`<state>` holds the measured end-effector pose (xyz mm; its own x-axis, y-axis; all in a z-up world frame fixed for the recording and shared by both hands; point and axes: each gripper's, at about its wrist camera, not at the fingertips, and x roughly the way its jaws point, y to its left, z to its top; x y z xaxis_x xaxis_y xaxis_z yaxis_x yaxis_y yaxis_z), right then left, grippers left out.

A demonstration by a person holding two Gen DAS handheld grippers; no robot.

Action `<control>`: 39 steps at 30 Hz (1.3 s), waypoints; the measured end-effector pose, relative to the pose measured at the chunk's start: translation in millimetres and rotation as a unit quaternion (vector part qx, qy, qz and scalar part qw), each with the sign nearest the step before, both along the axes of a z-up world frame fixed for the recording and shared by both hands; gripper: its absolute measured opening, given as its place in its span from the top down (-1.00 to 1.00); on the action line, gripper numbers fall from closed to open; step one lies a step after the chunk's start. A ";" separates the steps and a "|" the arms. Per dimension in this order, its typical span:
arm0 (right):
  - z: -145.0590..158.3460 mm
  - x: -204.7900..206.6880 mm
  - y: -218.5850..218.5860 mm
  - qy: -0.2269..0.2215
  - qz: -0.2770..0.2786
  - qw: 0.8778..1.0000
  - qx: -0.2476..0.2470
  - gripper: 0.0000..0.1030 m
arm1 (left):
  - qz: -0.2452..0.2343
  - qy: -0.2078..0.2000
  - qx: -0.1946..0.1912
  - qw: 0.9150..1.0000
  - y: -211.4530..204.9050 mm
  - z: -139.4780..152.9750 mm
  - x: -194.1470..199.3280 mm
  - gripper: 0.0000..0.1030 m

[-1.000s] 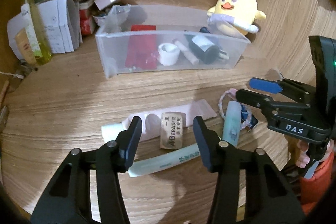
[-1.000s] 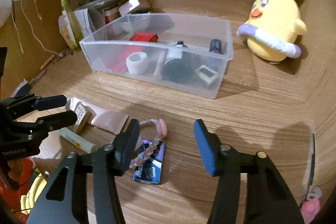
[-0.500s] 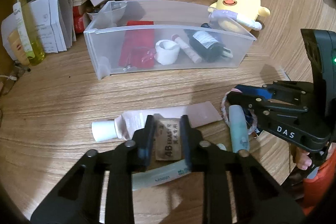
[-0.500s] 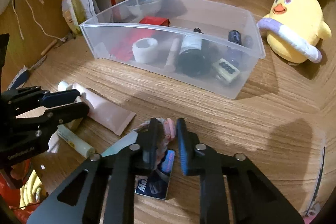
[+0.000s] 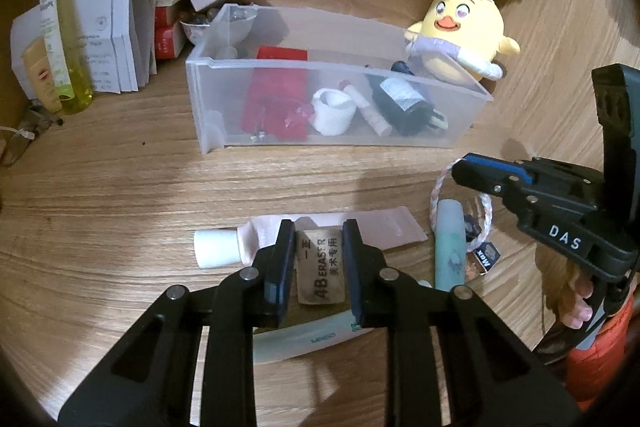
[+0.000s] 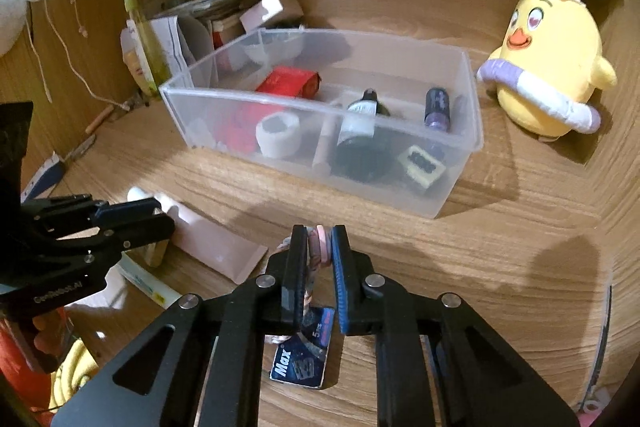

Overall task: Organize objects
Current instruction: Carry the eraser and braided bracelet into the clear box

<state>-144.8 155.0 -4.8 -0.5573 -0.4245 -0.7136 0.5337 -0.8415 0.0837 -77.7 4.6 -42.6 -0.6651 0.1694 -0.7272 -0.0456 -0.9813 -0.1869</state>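
On the wooden desk point(image 5: 120, 179), the left claw point(image 5: 319, 231) was clamped narrowly on a tan eraser point(image 5: 320, 271), its pads pressing both sides. The eraser lay across a pink tube point(image 5: 384, 227) and a pale green tube point(image 5: 304, 341). The right claw point(image 6: 319, 233) was pinched almost fully together on a pink braided cord point(image 6: 320, 243), above a dark blue card point(image 6: 304, 359) lying flat on the desk.

A second earlier both claws had stood wide apart over these things, gripping nothing; half a second earlier they had already narrowed onto them.

Beyond them sat a clear plastic bin point(image 6: 452, 187). It held a red pouch point(image 6: 290, 83), a white roll of tape point(image 6: 278, 135), a dark bottle point(image 6: 360, 131), a purple bottle point(image 6: 437, 109) and a small black-and-cream block point(image 6: 422, 165). A yellow chick toy point(image 6: 548, 67) stood just beside the bin.
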 end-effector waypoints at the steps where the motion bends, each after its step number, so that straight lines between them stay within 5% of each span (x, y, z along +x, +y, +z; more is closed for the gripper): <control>1: 3.0 0.3 1.0 0.003 -0.001 1.000 -0.003 0.79 | 0.001 0.003 0.000 1.000 -0.8 2.1 0.6 0.55; 24: 65.2 8.5 6.6 0.080 -0.005 0.996 -0.046 0.80 | 0.017 0.067 0.012 0.998 -9.4 48.7 -4.1 0.55; 39: 77.5 -7.4 -3.5 0.092 -0.010 0.994 -0.054 0.80 | 0.023 0.108 0.004 0.994 -16.4 78.5 -28.2 0.55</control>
<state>-152.2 151.5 72.8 -0.6840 -0.4807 -0.5487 0.5311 -0.8438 0.0772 -105.8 -11.7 35.9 -0.8125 0.1407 -0.5657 -0.0412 -0.9819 -0.1851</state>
